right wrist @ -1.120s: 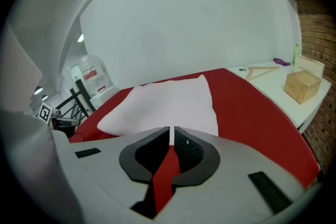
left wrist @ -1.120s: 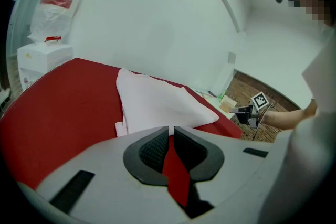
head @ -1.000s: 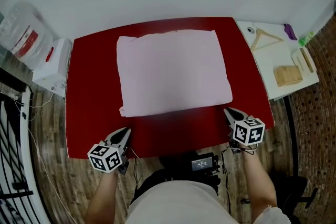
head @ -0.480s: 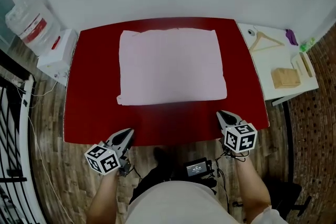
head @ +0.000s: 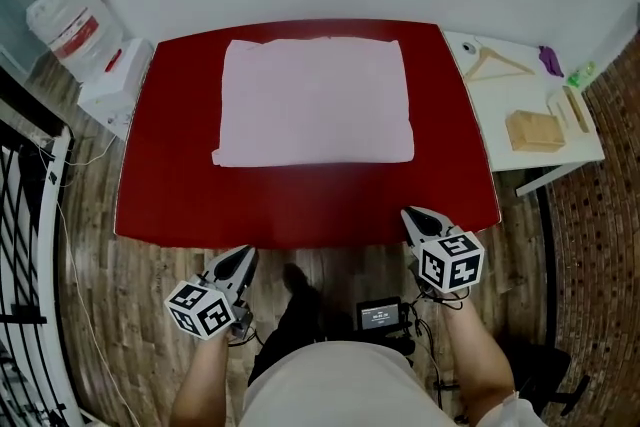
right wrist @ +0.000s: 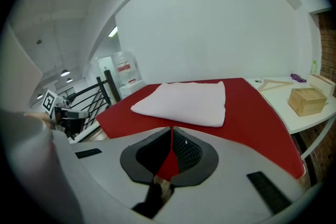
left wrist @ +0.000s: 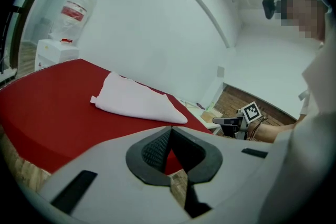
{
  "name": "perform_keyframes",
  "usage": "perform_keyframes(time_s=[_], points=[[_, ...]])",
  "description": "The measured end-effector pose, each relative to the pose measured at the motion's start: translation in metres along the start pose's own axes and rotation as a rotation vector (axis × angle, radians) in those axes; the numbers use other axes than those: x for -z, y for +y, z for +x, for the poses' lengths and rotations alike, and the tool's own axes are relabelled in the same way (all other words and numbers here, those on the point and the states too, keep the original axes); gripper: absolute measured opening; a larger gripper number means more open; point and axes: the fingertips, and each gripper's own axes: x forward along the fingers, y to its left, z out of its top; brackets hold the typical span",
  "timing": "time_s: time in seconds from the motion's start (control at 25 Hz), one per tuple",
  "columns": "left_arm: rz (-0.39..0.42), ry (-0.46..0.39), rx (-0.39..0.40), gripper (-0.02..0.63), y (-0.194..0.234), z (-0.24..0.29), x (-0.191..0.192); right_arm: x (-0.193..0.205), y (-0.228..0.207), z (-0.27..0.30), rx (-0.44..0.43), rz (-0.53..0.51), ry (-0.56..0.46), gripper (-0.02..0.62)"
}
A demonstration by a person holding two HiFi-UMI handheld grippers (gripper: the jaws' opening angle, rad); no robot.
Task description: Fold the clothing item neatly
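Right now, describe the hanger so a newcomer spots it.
Right of the red table stands a white side table. At its far end lies the hanger, an open wooden triangle, unlike the solid wooden block nearer you.

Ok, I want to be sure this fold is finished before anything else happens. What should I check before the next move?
1. Pink garment lies as a flat rectangle on the red table: ok.
2. Edges square: the near left corner juts out a little: not ok.
3. Inner layers even: cannot tell.
4. Left gripper shut, nothing between its jaws: ok.
5. Right gripper shut, nothing between its jaws: ok.
6. Both grippers clear of the garment, at the table's near edge: ok.
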Motion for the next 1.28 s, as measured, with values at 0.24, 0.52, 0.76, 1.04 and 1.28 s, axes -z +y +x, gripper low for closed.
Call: perform_keyframes(time_s=[0.24, 0.52, 0.76, 1.04, 1.28], points=[[0.013, -0.016, 0.013, 0.006, -0.040, -0.020, 0.020, 0.016, 0.015, -0.027, -0.045, 0.012, -0.022, 0.023], [0.028, -0.046, 0.010, 0.006, -0.073, -0.049, 0.041, 0.017, 0.044, -0.060, -0.092, -0.009, -0.077, 0.023], [0.031, -0.077, -0.003, 0.006, -0.093, -0.081, 0.050, 0.017, 0.074, -0.093, -0.146, 0.016, -0.127, 0.020], [0.032, -0.088, 0.010, 0.006, -0.111, -0.105, 0.054, 0.013, 0.096, -0.133, -0.164, 0.042, -0.153, 0.018], [0.056, -0.071, 0.019, 0.006, -0.112, -0.129, 0.050, 0.018, 0.132, -0.148, -0.186, 0.004, -0.138, 0.018]])
